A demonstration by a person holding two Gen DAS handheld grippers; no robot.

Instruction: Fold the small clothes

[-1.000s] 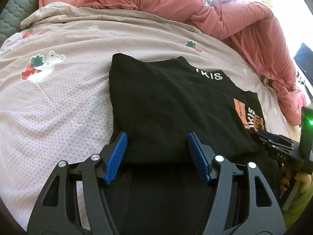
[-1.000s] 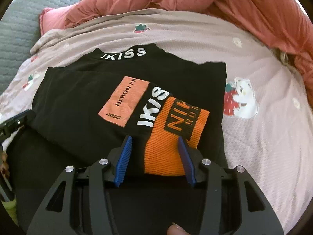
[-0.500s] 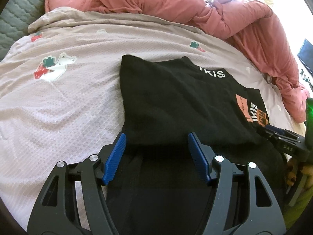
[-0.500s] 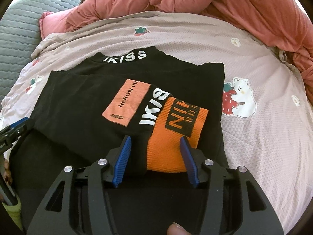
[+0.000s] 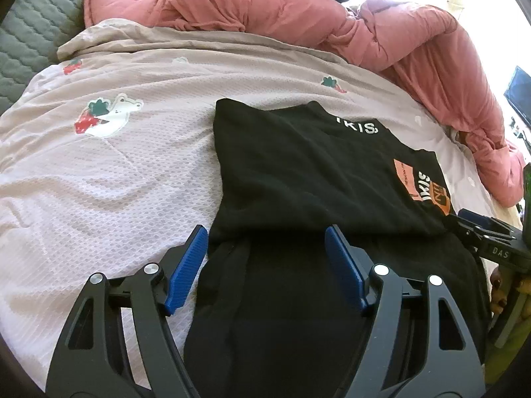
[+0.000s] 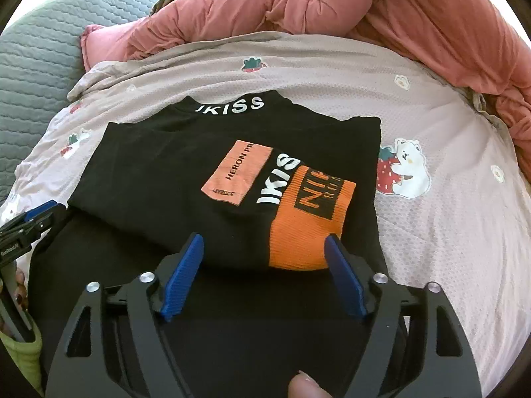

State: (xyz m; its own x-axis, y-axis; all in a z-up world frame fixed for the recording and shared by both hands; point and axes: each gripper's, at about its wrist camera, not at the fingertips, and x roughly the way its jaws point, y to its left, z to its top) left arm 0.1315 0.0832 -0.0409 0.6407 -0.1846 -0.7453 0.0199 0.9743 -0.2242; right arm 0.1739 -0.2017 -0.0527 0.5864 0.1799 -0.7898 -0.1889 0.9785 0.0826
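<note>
A black top [image 5: 298, 172] with white IKISS lettering and orange patches [image 6: 308, 219] lies folded on the pale pink bed sheet [image 5: 99, 182]. Its sleeves are folded over the chest; the lower part [image 6: 232, 315] spreads flat toward me. My left gripper [image 5: 265, 258] is open and empty, just above the near left part of the top. My right gripper [image 6: 262, 265] is open and empty, its blue fingers [image 6: 186, 272] either side of the orange cuff's near edge. Each gripper shows at the edge of the other's view.
A bunched pink duvet [image 5: 332, 16] runs along the back and right of the bed. A grey quilted headboard [image 6: 30, 66] stands at the far left. The sheet [image 6: 448, 232] carries bear and strawberry prints.
Both grippers have drawn back toward me and risen a little, so the folded top looks farther away. The top has not moved. Both jaws stay open.
</note>
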